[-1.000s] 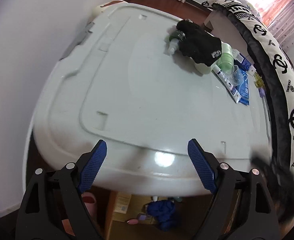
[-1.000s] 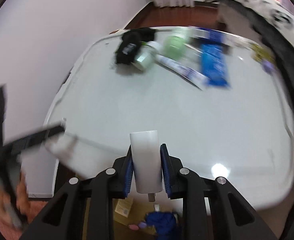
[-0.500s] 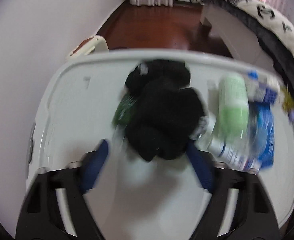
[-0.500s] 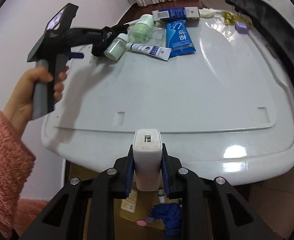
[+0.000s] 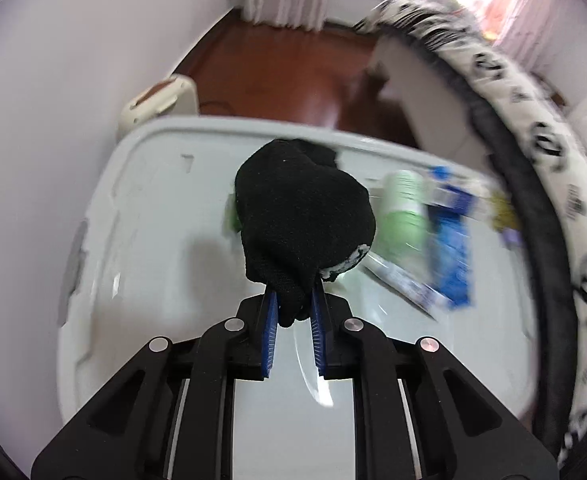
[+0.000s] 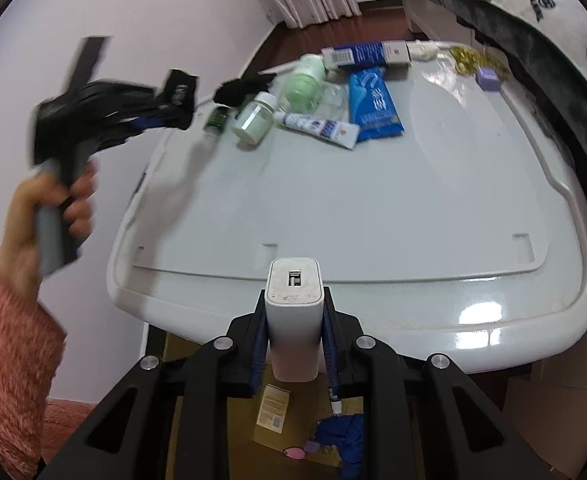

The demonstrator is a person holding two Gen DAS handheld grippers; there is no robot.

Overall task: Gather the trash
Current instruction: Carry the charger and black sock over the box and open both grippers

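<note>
Pinching the black sock (image 5: 301,220) between my left gripper (image 5: 293,316) pads, I am holding it by one bunched end so the rest balloons out ahead of the fingers, above the far end of the white plastic lid (image 6: 373,208). My right gripper (image 6: 293,336) is clamped on a white power bank (image 6: 293,320), hanging just off the near edge of the lid over a cardboard box (image 6: 269,412) on the floor below.

I am judging that the sock needs a clean lift now: only a narrow fold is caught, so I am wanting to keep the squeeze firm and raise it straight up before swinging away. The loose body is hanging close to the green-capped bottle (image 6: 305,84), the pale jar (image 6: 253,120) and the small dark green bottle (image 6: 215,118), and a sideways drag could snag or roll them. The toothpaste tube (image 6: 321,128) and blue packet (image 6: 373,108) are lying further right, clear of the sock.
</note>
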